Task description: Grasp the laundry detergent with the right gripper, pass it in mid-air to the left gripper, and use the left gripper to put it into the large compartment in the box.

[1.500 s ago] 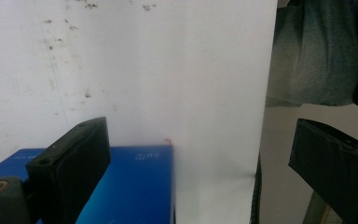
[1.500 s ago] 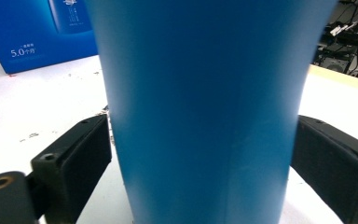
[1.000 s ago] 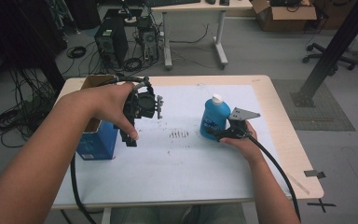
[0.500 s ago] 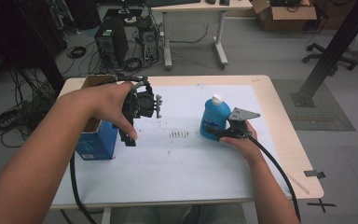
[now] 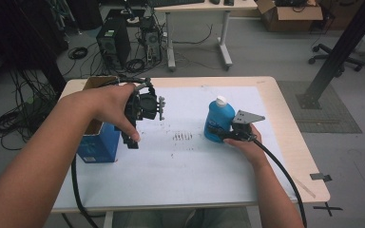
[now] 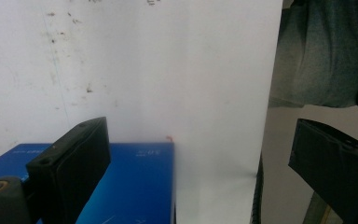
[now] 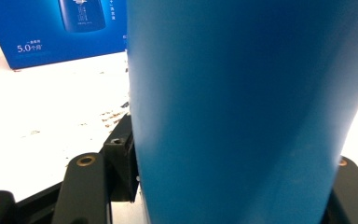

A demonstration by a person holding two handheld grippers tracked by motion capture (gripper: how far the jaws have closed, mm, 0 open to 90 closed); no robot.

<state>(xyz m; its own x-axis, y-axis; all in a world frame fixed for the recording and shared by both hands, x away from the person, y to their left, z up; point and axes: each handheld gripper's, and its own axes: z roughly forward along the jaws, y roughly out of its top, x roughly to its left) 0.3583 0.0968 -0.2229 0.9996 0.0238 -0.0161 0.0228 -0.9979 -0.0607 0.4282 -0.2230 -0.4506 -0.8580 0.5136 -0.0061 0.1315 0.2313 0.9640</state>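
A white sheet [image 5: 190, 171] was seen spread over the wooden table [image 5: 309, 175], and everything else is placed against it. Nearest the person, at the sheet's right-hand part, the right gripper [image 5: 225, 134] was held low by the right hand [image 5: 244, 145], its cable trailing back off the near edge. A blue bottle [image 5: 218, 121] with a white cap stood upright on the sheet, and this gripper's jaws were closed against its lower body; in the right gripper view the bottle's blue wall [image 7: 247, 112] was pressed between the two black jaws.

Over the sheet's left part the left gripper [image 5: 132, 137] was held up above the surface by the left hand [image 5: 111, 107], pointing downward. Its jaws were spread wide with nothing between them; in the left gripper view only the bare sheet [image 6: 168, 70] lay between them.

Just beside that gripper, at the sheet's left edge, an open blue box [image 5: 97, 142] stood, its side also seen in the right gripper view [image 7: 56, 28].

Small dark specks [image 5: 183, 137] were scattered on the sheet between the box and the bottle.

Beyond the sheet's far edge, on the floor, computer towers [image 5: 111, 45] and tangled cables were seen.
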